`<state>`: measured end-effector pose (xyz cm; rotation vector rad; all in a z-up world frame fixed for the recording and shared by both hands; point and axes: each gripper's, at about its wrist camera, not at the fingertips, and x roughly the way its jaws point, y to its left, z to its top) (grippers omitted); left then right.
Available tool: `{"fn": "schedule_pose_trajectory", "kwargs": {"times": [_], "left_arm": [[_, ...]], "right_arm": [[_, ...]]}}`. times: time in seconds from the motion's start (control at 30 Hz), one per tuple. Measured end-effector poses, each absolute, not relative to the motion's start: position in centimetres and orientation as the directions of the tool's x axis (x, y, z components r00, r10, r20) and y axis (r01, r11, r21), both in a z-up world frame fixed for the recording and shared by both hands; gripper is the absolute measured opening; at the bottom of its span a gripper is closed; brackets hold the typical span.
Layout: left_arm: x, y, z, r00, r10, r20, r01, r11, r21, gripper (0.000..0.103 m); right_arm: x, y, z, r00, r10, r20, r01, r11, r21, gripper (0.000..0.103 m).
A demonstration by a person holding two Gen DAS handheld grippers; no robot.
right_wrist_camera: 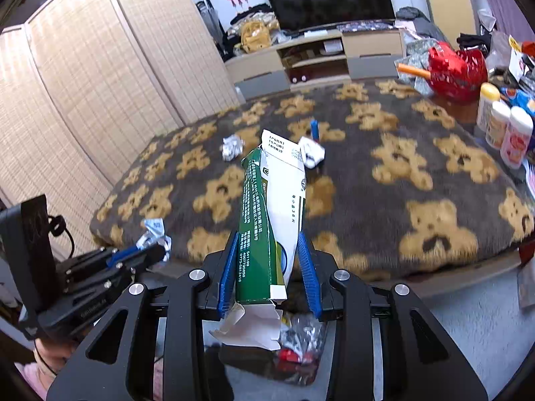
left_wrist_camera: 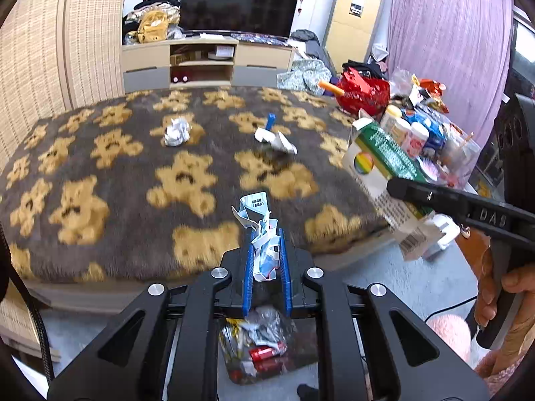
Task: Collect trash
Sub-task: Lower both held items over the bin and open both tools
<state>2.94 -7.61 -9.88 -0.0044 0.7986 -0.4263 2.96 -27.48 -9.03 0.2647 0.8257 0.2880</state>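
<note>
Your left claw [left_wrist_camera: 267, 260] pinches crumpled wrapper [left_wrist_camera: 262, 230] and your right claw [right_wrist_camera: 269, 267] clamps the green carton [right_wrist_camera: 267, 214], both above the trash-filled bin [left_wrist_camera: 257, 347].

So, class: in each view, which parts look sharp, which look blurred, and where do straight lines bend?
Left wrist view: left tool sharp, bear blanket smeared, folding screen bowed. Right wrist view: green carton crisp, blanket blurred, screen panels curved near the edge.
</note>
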Motion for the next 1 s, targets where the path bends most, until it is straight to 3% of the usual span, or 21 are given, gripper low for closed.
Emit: {"fn": "schedule_pose_trajectory", "kwargs": {"times": [0.4,1.0], "left_arm": [[0.0,-7.5,-15.7,0.522,-0.378,-0.765,0.380,0.906,-0.188,0.013],[0.5,-8.7,-25.7,0.331,-0.364,-0.870,0.336,0.908,-0.252,0.014]], "right_arm": [[-1.1,-26.5,-15.9,0.528,0.401,-0.748,-0.123,0.908,0.400,0.037],[-0.6,-25.2,-25.7,0.347,0.406,-0.845,-0.003,0.902,0.432,0.038]]}}
